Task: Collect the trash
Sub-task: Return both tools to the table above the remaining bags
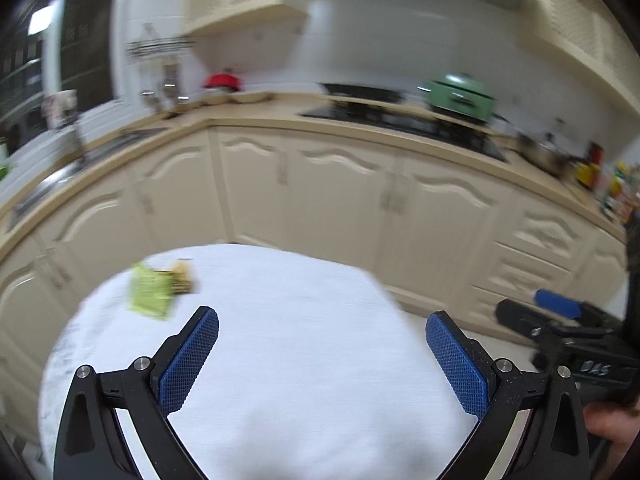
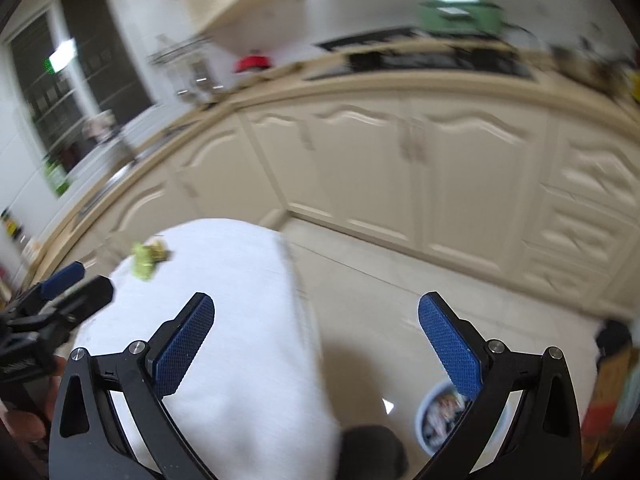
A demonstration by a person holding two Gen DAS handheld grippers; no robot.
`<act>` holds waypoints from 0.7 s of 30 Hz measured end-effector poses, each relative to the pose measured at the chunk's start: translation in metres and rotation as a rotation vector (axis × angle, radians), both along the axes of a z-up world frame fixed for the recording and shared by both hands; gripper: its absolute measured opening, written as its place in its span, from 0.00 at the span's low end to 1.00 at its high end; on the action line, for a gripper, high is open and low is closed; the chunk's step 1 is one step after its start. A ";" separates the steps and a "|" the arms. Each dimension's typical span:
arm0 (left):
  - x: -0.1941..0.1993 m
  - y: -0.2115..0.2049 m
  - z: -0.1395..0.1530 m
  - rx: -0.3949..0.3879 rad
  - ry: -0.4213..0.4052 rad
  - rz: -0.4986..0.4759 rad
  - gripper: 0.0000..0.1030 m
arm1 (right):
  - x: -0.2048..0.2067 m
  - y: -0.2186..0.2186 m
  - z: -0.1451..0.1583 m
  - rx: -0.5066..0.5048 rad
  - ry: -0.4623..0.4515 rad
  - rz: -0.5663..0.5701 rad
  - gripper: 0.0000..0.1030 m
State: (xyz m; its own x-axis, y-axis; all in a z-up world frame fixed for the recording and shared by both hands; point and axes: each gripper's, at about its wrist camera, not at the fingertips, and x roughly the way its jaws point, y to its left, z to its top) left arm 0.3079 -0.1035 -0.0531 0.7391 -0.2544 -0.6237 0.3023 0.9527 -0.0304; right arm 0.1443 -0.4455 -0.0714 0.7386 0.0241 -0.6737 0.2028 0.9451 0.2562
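Holding crumpled wrappers, floor bin (image 2: 425,420) (partly hidden)

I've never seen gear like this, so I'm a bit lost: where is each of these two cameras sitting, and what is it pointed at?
Left wrist: rides on the left gripper, looking down over the white table toward the kitchen cabinets; open blue pads and the right gripper show.
Right wrist: rides on the right gripper, facing the table edge, floor and a trash bin; the left gripper shows.
Both share the green wrapper, table and cabinets.
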 end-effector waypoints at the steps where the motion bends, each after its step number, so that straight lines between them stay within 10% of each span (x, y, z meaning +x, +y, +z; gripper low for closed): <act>1: -0.002 0.011 0.001 0.007 -0.005 0.024 0.99 | 0.012 0.015 0.004 -0.006 -0.010 0.036 1.00; 12: -0.003 0.116 -0.005 0.021 -0.010 0.273 0.99 | 0.107 0.141 0.003 -0.084 -0.021 0.298 1.00; 21: 0.057 0.131 -0.032 0.028 0.019 0.260 0.99 | 0.150 0.188 -0.015 -0.226 0.014 0.373 1.00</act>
